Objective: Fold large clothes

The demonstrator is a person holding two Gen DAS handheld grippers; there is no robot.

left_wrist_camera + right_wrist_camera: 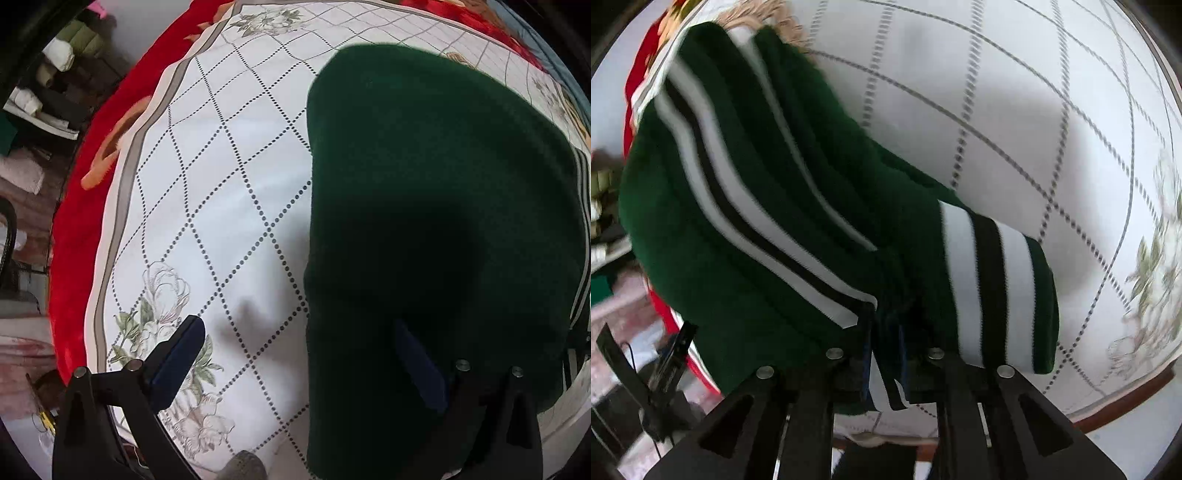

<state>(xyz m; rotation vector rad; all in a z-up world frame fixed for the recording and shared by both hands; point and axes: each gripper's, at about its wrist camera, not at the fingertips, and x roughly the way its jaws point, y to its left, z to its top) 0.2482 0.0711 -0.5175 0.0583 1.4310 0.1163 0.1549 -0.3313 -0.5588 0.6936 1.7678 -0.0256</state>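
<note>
A dark green sweater (424, 184) with white and black stripes lies on a white bedspread (229, 206) with a dotted diamond pattern. In the left wrist view my left gripper (299, 362) is open, its left finger (177, 354) over the bedspread and its right finger (421, 365) over the sweater's left part. In the right wrist view my right gripper (884, 343) is shut on the sweater (746, 206) near a striped hem, holding it lifted; a striped cuff (993, 280) hangs to the right.
A red blanket (85, 206) borders the bedspread on the left. Cluttered shelves (55, 81) and floor items lie beyond it. The bed's wooden edge (1126, 402) shows at lower right in the right wrist view.
</note>
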